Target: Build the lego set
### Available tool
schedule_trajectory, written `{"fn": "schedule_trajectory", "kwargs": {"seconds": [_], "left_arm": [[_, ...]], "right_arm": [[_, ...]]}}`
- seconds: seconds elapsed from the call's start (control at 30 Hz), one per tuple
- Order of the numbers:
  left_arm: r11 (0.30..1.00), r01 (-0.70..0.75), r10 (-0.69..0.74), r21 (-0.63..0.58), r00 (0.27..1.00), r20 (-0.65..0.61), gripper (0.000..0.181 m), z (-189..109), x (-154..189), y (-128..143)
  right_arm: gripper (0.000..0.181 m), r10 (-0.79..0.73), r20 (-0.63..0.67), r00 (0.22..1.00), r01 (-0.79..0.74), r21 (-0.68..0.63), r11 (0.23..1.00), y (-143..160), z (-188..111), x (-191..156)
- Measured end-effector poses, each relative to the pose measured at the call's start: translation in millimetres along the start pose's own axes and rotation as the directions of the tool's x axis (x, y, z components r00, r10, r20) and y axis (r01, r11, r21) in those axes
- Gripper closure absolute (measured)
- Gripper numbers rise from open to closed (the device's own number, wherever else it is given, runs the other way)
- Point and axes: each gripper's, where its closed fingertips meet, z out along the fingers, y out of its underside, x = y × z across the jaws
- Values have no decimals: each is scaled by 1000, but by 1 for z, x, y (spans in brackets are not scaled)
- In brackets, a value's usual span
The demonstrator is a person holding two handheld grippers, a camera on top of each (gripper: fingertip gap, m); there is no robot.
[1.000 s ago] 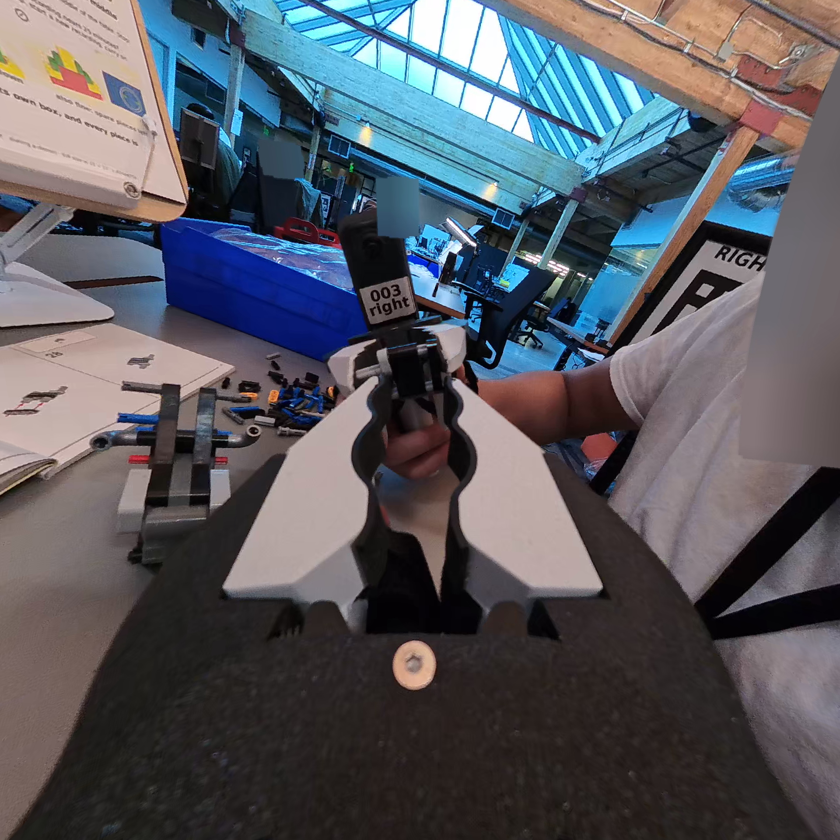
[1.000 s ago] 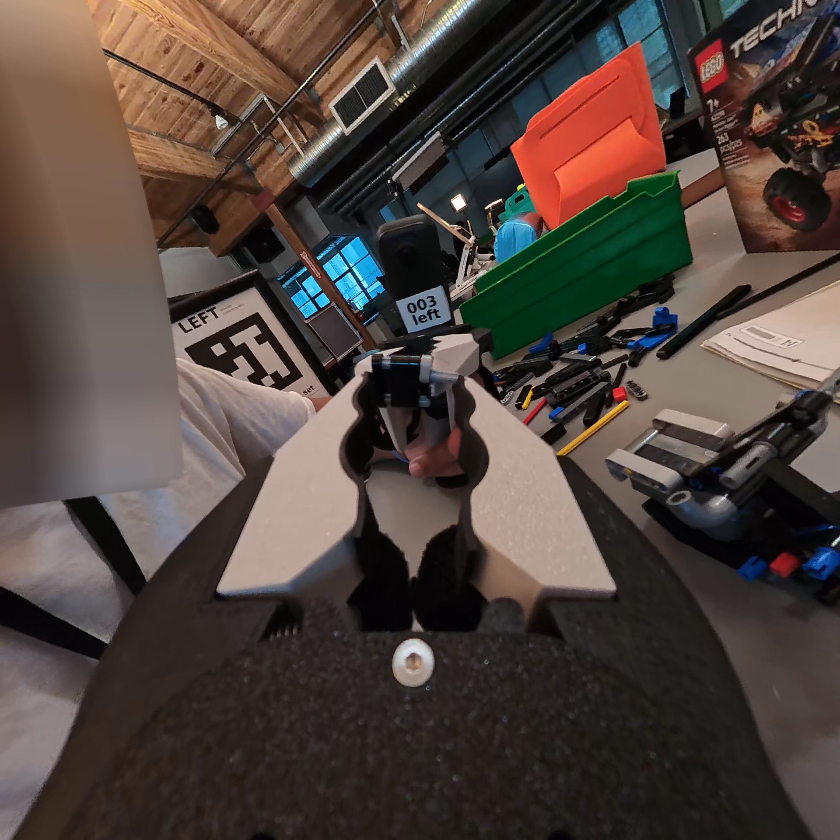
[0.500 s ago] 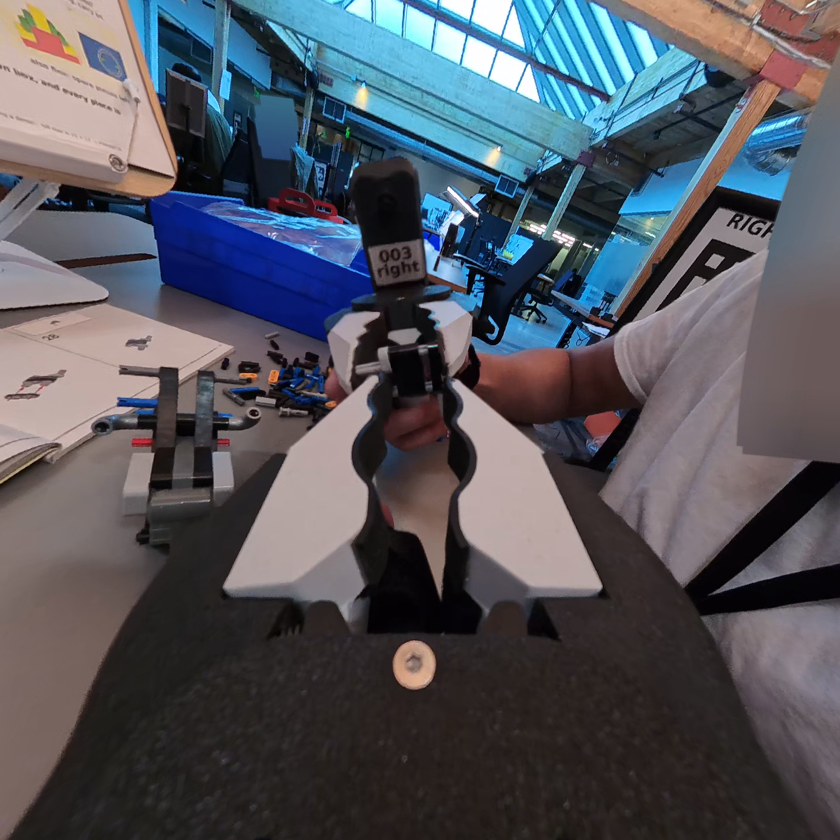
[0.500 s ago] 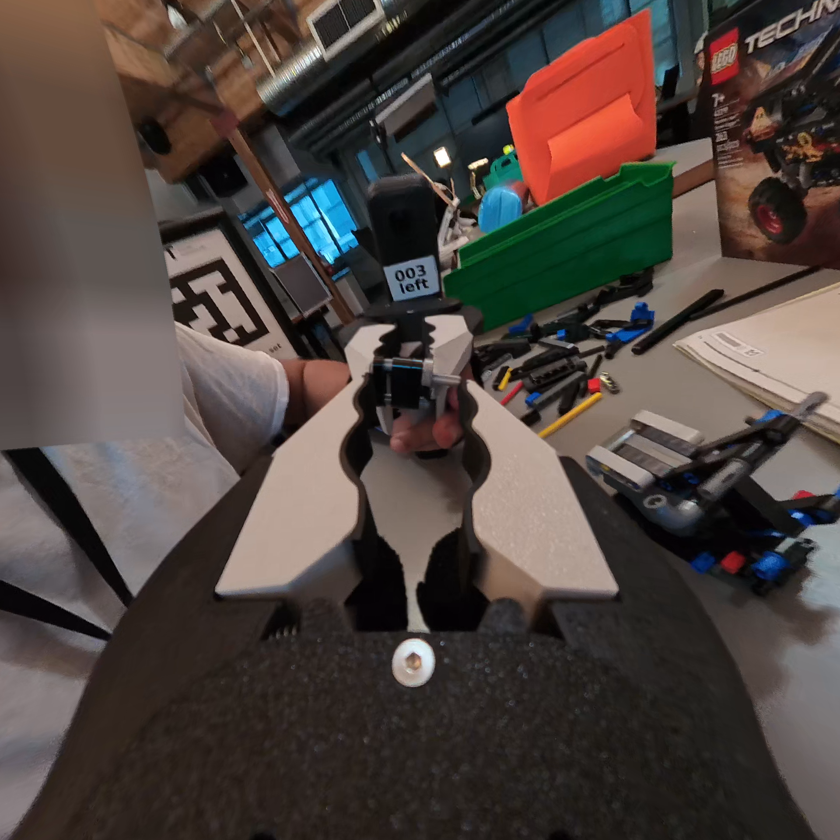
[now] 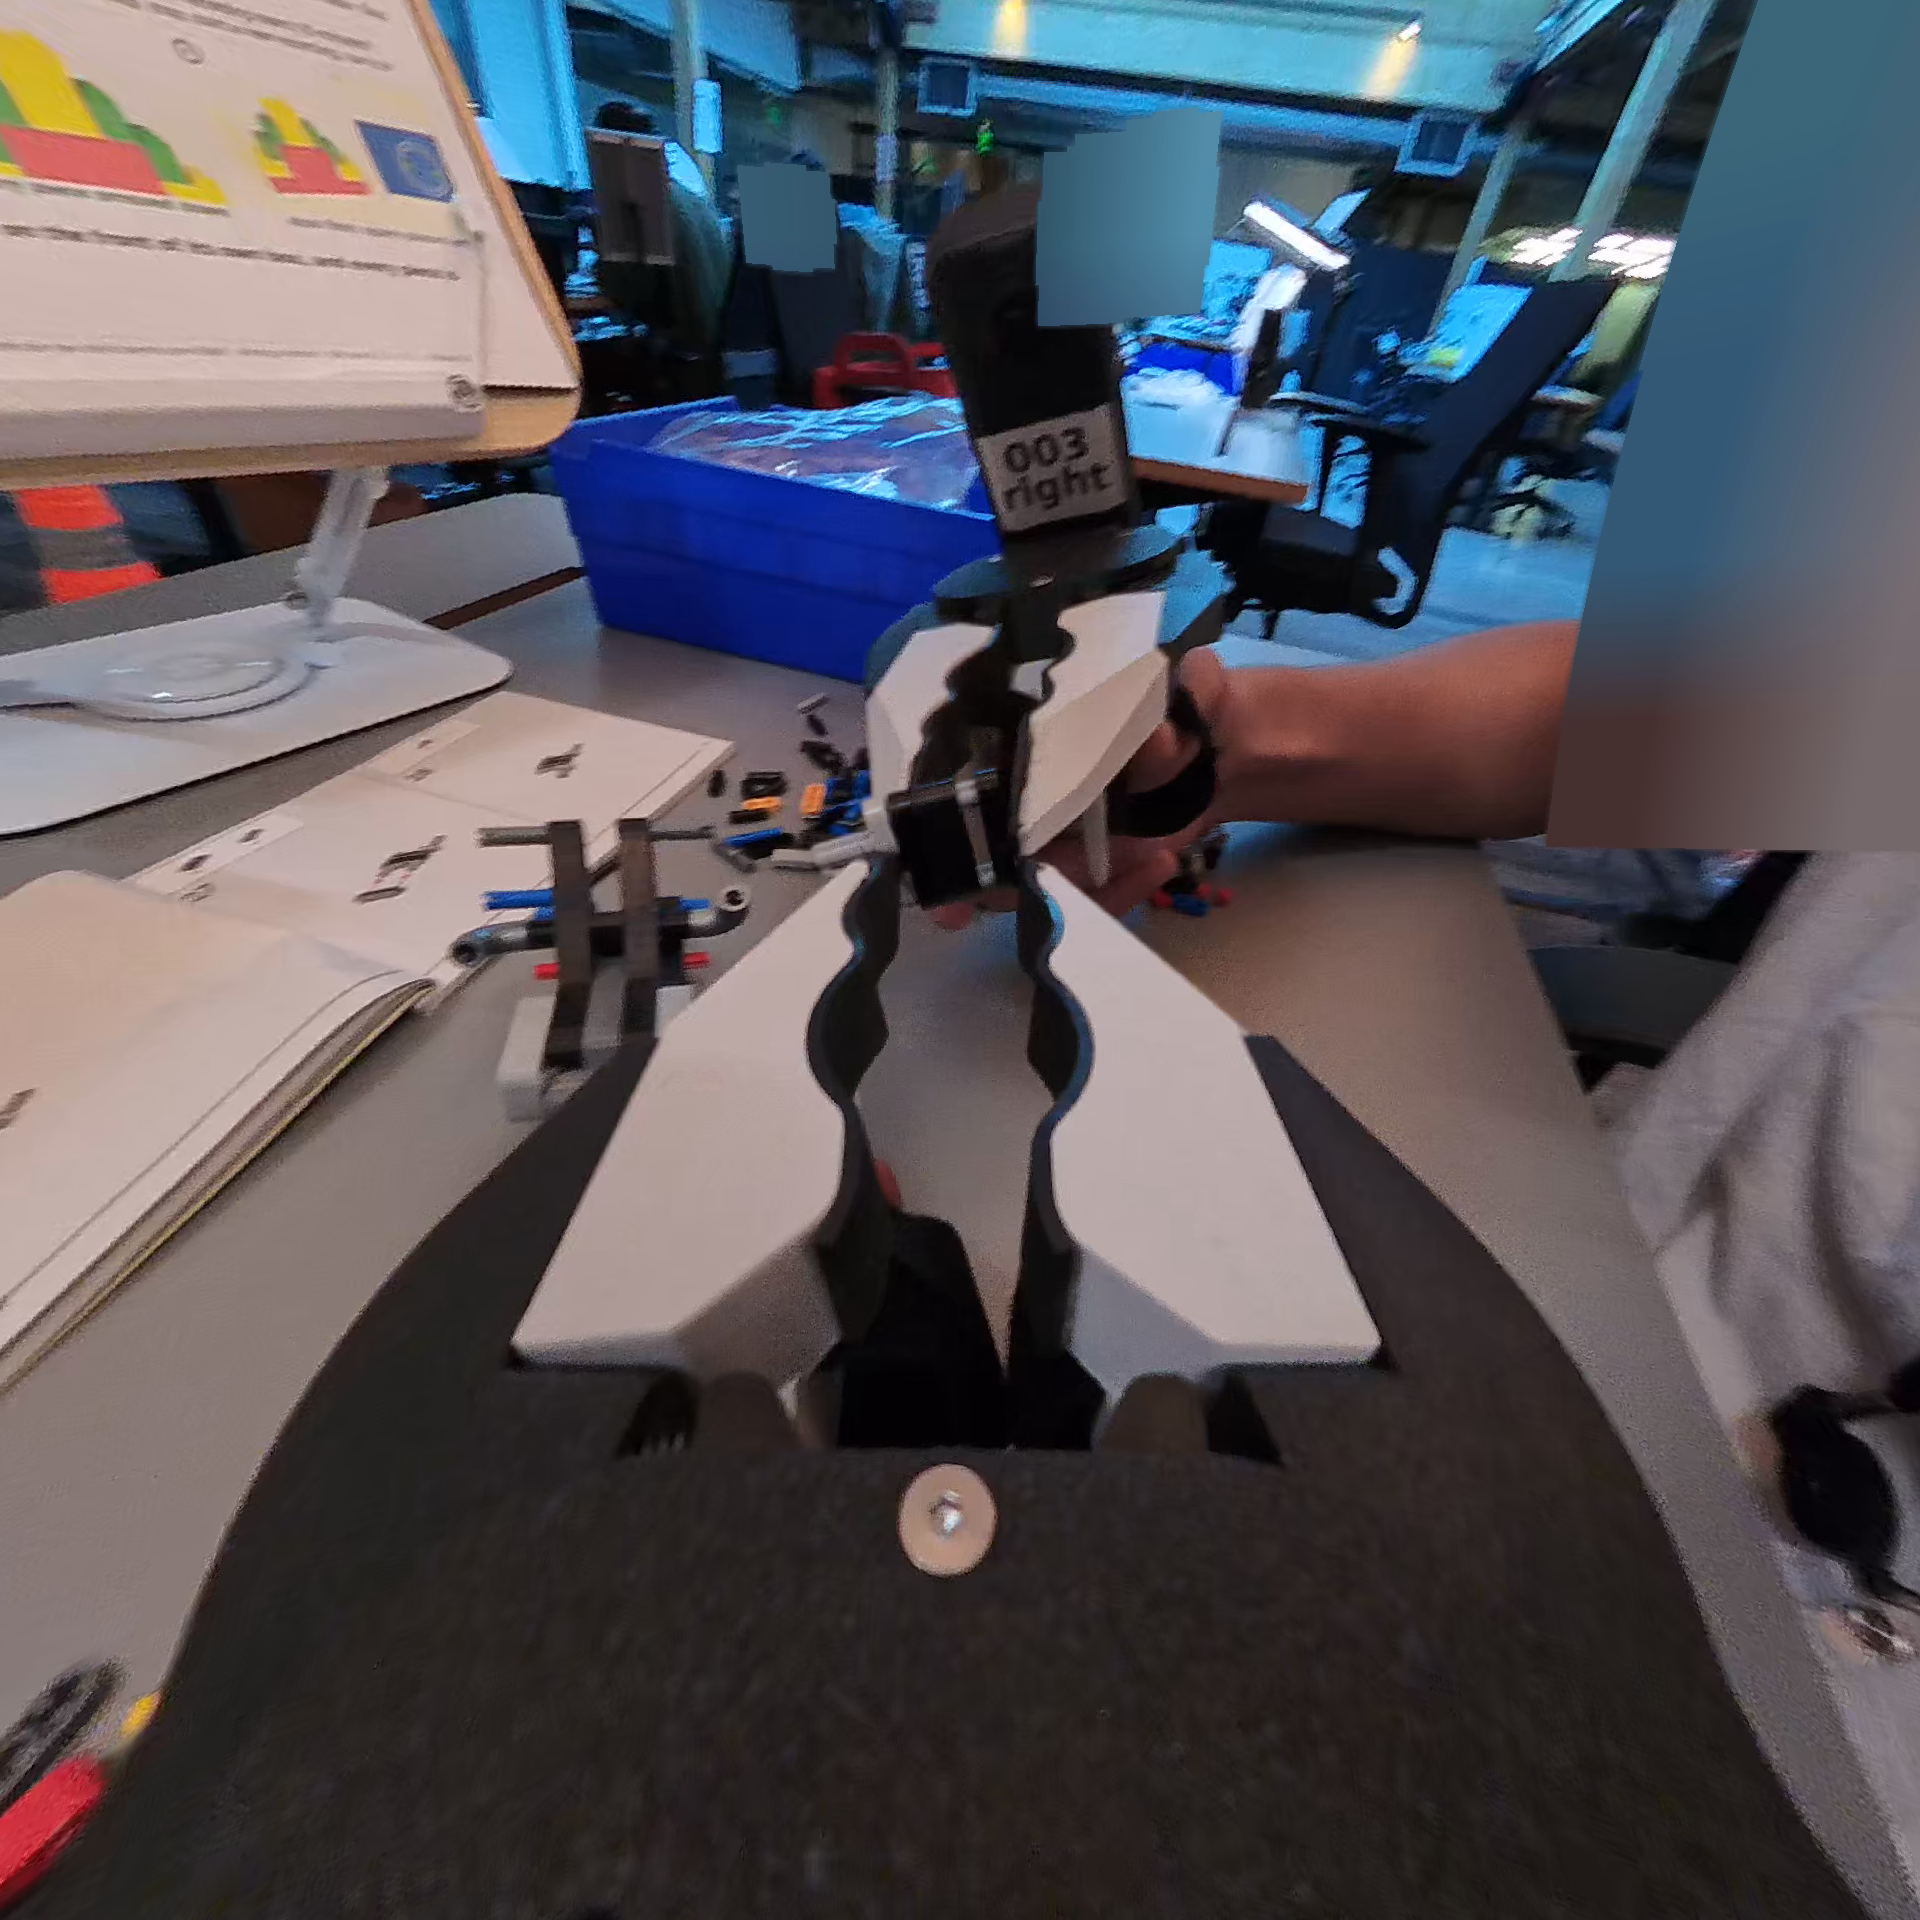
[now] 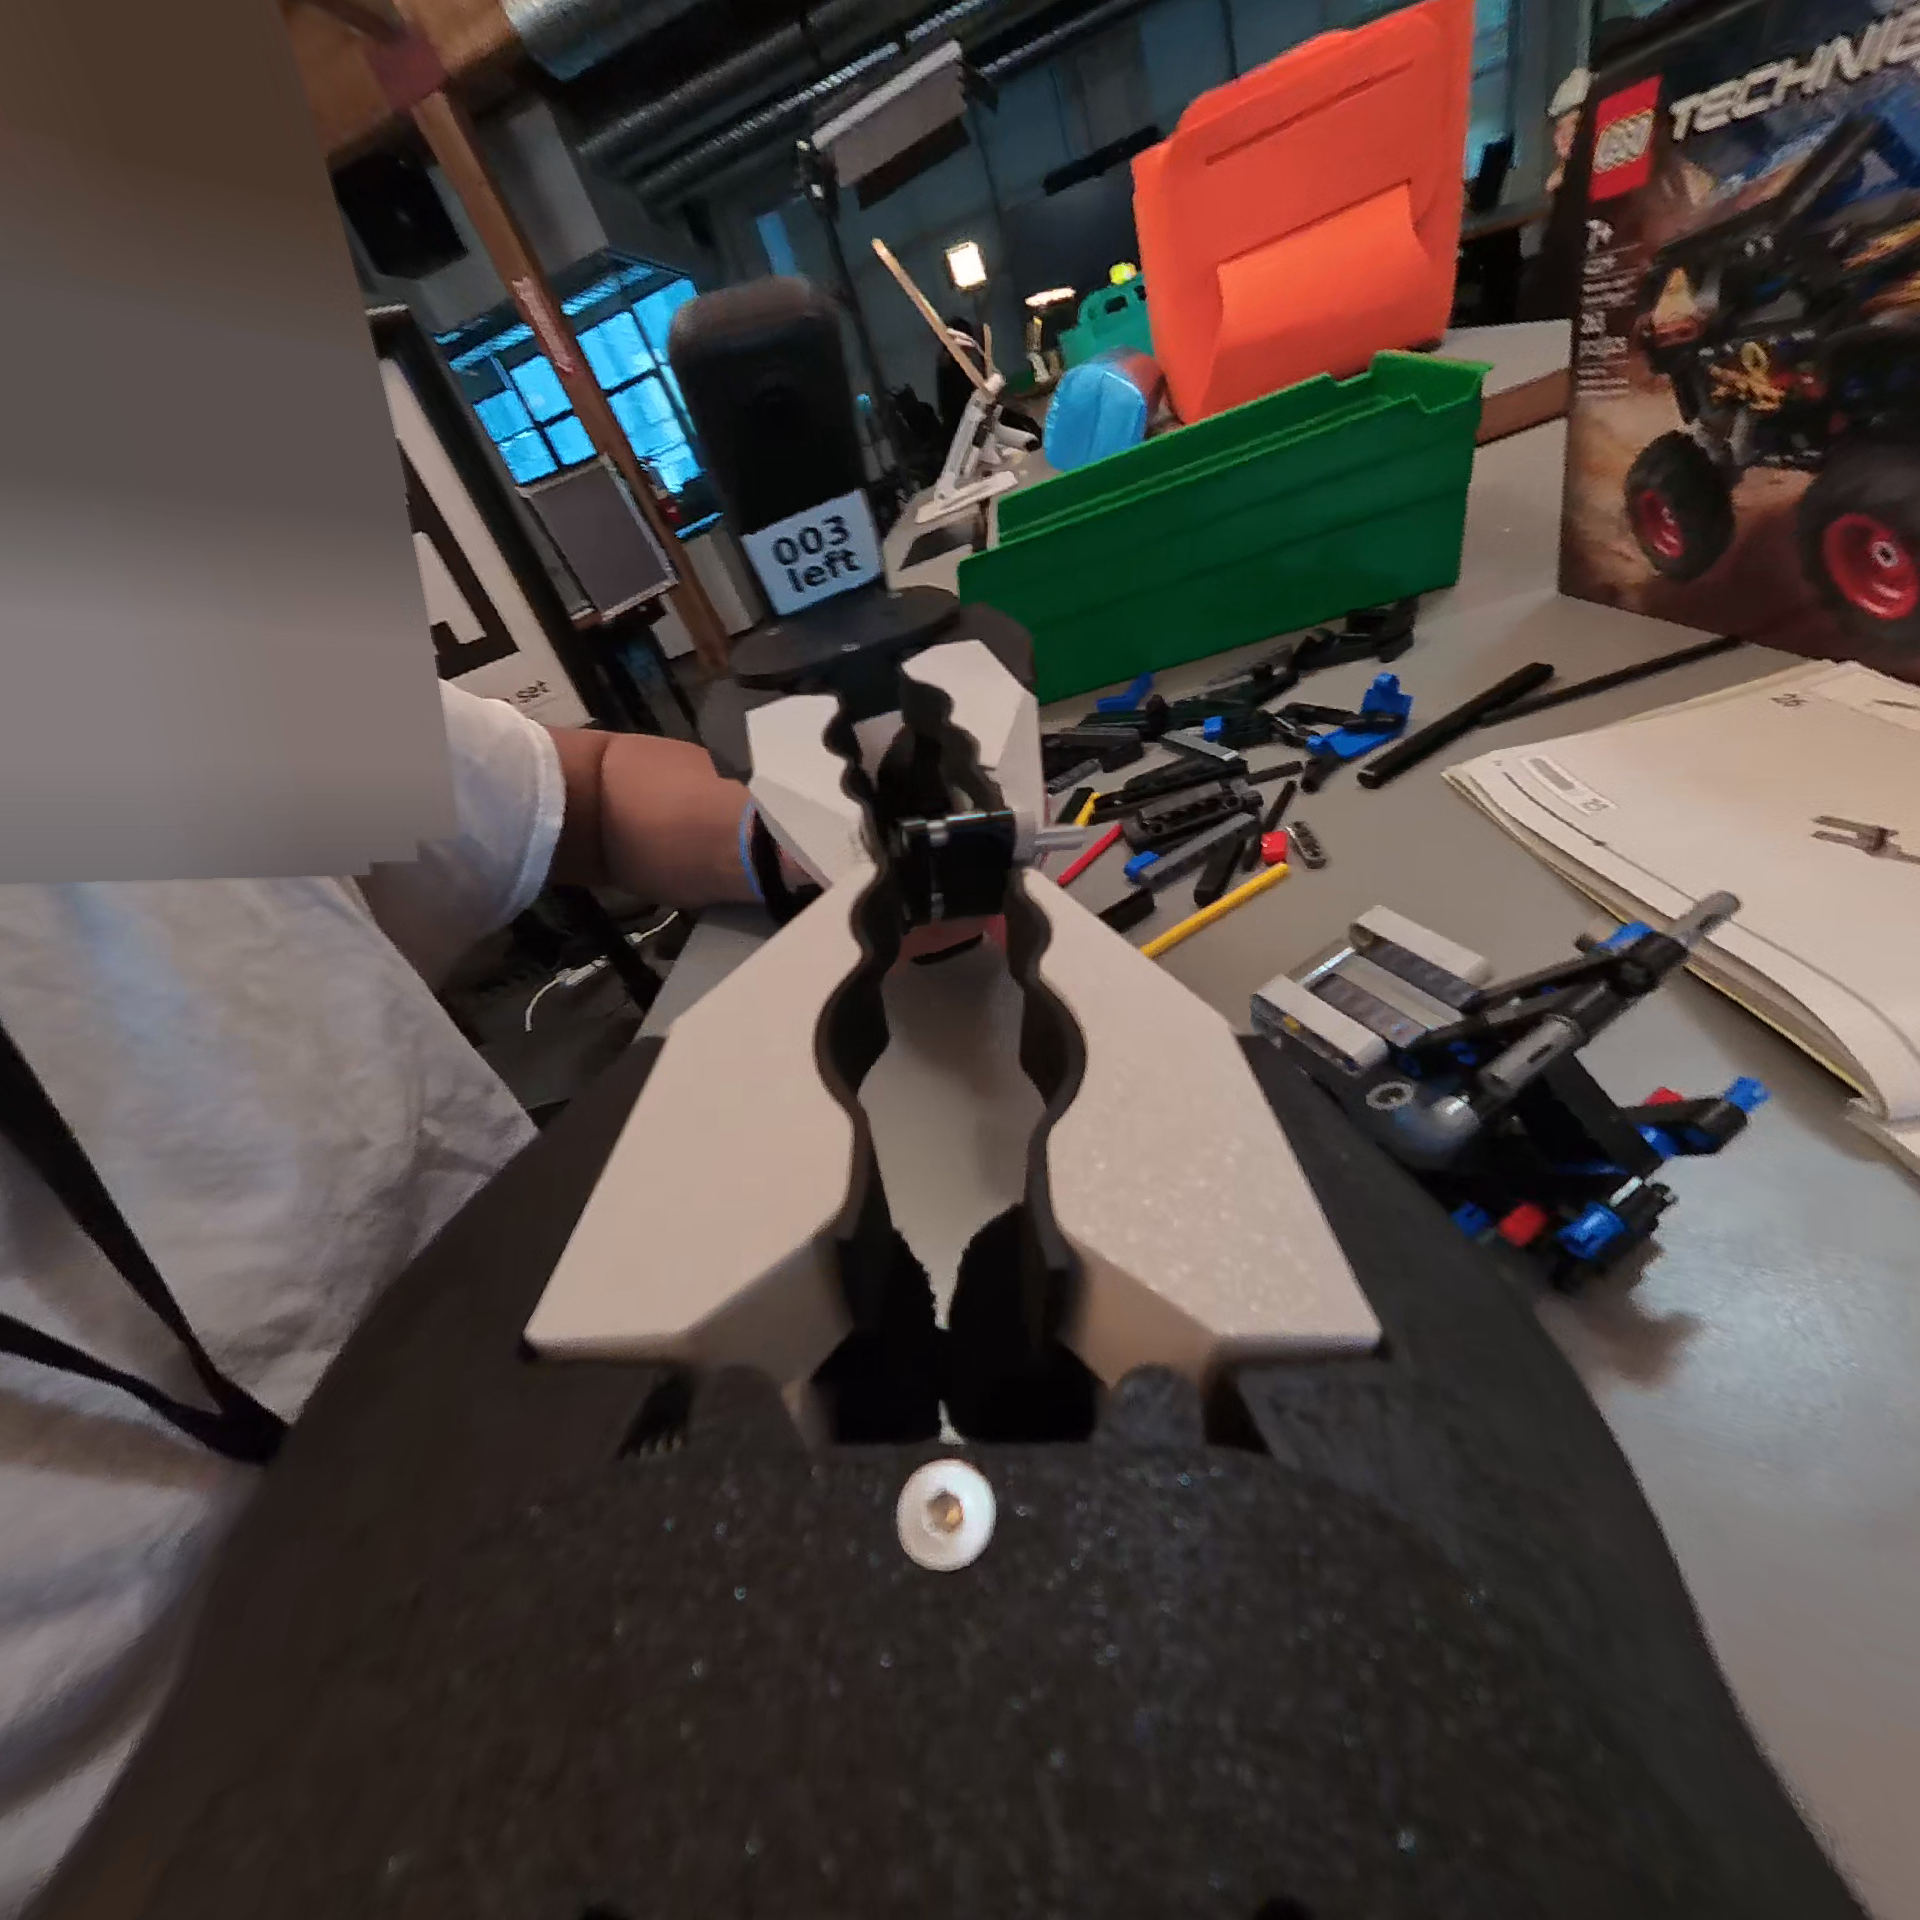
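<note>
A small black lego sub-assembly with a grey axle (image 5: 948, 840) is held in the air between my two grippers, which face each other tip to tip. My left gripper (image 5: 951, 883) is closed on it from the near side. In the left wrist view the right gripper (image 5: 1013, 748) comes in tilted from beyond. In the right wrist view my right gripper (image 6: 948, 888) is closed on the same piece (image 6: 956, 854), with the left gripper (image 6: 902, 748) behind it. The partly built grey, black and blue model (image 5: 597, 935) stands on the table, also in the right wrist view (image 6: 1507, 1060).
Loose parts lie scattered on the grey table (image 5: 800, 800) (image 6: 1195, 769). An open instruction booklet (image 5: 208, 997) (image 6: 1714, 821) lies by the model. A blue bin (image 5: 748, 520), a green bin (image 6: 1226, 540), the set's box (image 6: 1756, 364) and a board on a stand (image 5: 239, 208) line the back. A person's arms hold both grippers. The grippers are tip to tip, or close to it.
Both grippers have come down closer to the table with the piece still between them. The right gripper has rolled to a tilt, and the piece has turned with it.
</note>
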Motion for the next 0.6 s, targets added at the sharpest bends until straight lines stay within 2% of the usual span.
{"fn": "schedule_trajectory", "kwargs": {"seconds": [0.07, 0.13, 0.23, 0.33, 0.43, 0.53, 0.6], "left_arm": [[999, -45, 47, -24, 991, 124, 161, 0, -14, 4], [990, -111, 127, -84, 965, 231, 161, 0, -27, 10], [977, -155, 195, -147, 929, 314, 161, -1, -35, 15], [960, -213, 266, -179, 893, 362, 161, -2, -38, 15], [961, -223, 267, -166, 908, 323, 168, -4, -34, 15], [989, -113, 133, -95, 963, 234, 160, -8, -32, 11], [998, -16, 25, -54, 987, 156, 152, -9, -32, 8]], "right_arm": [[163, 19, -68, 998, -19, -8, 1000, 2, 1, 10], [156, 42, -114, 993, -43, -10, 999, 4, 5, 16], [170, 18, -259, 966, -22, -12, 1000, 7, 7, 31], [173, -7, -285, 959, -1, -28, 1000, 7, 7, 32], [175, 45, -227, 973, -47, -4, 999, 2, 0, 31], [175, 123, -126, 984, -123, 12, 992, -3, -7, 26], [175, 174, -50, 983, -176, -41, 984, 3, -8, 19]]}}
